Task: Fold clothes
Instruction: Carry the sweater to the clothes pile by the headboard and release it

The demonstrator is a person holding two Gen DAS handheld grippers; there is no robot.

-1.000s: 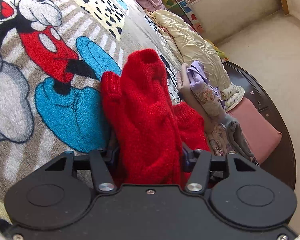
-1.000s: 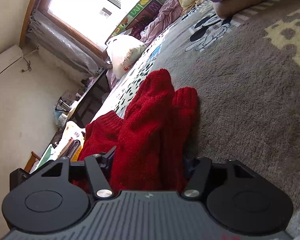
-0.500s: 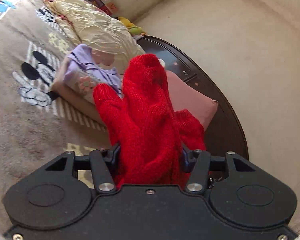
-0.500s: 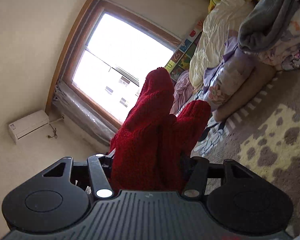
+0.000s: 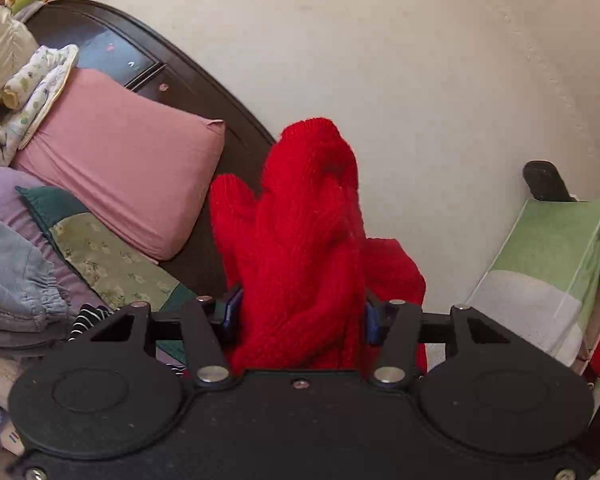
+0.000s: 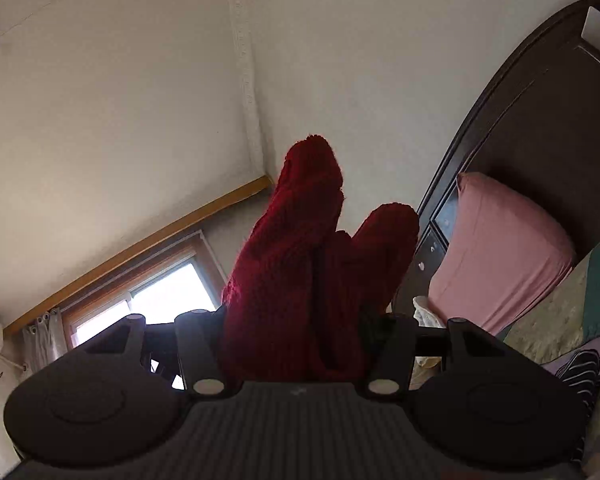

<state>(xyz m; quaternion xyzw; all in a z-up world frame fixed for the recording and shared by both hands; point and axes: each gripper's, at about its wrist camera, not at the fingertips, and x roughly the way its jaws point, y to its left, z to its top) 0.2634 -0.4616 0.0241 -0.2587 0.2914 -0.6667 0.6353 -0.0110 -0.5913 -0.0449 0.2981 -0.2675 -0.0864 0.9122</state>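
Note:
A red knitted garment (image 5: 300, 248) is bunched between the jaws of my left gripper (image 5: 300, 316), which is shut on it and holds it up in the air facing the wall. The same red knit (image 6: 300, 264) is also clamped in my right gripper (image 6: 296, 328), which is shut on it and points up toward the wall and ceiling. The fingertips of both grippers are hidden by the fabric. How the rest of the garment hangs is out of view.
A pink pillow (image 5: 112, 160) leans on the dark wooden headboard (image 5: 172, 80); both also show in the right wrist view (image 6: 500, 248). Folded clothes (image 5: 16, 280) are stacked at the left. A green-and-white bag (image 5: 548, 268) stands at the right. A window (image 6: 148, 300) is low left.
Both grippers have lifted the red knit off the blanket and tilted upward. The views swung from the cartoon blanket to the headboard, wall and ceiling. The grips have not changed.

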